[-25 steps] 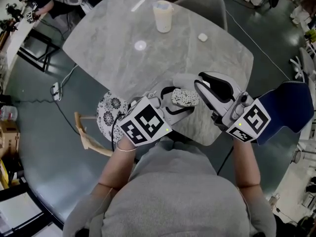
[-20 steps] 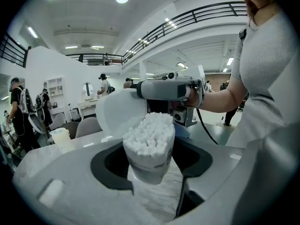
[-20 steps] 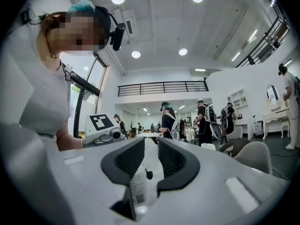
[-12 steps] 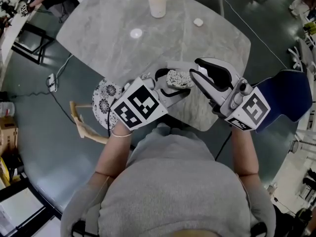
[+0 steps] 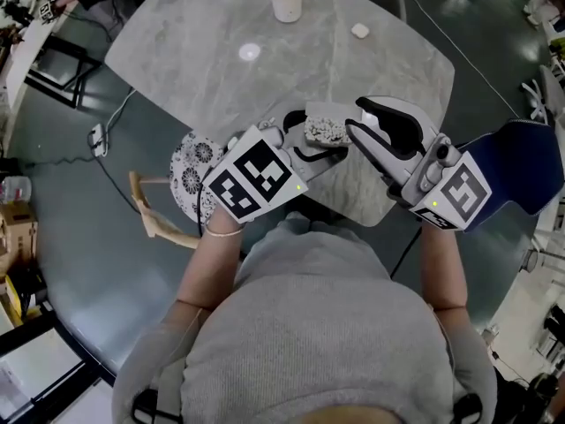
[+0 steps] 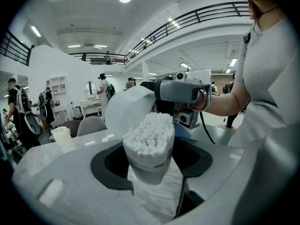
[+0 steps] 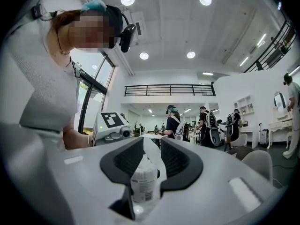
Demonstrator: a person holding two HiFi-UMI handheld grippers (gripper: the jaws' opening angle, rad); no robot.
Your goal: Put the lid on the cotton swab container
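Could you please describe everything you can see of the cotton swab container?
The cotton swab container is a small clear plastic tub, narrowing downward, packed with white swabs standing heads-up. No lid is on it. A printed label wraps its side. It is upright, clamped between the left gripper's jaws, above the marble table's near edge. The right gripper is close beside it; its jaws have just been opening, with the container low between them, unpressed.

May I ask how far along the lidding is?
Done: nothing yet; the cotton swab container is uncovered, swabs showing. In hand: the left gripper grips it, while the right gripper has just been opening its jaws around it, holding no lid. Left: fetch the lid, which I cannot spot, and fit it.
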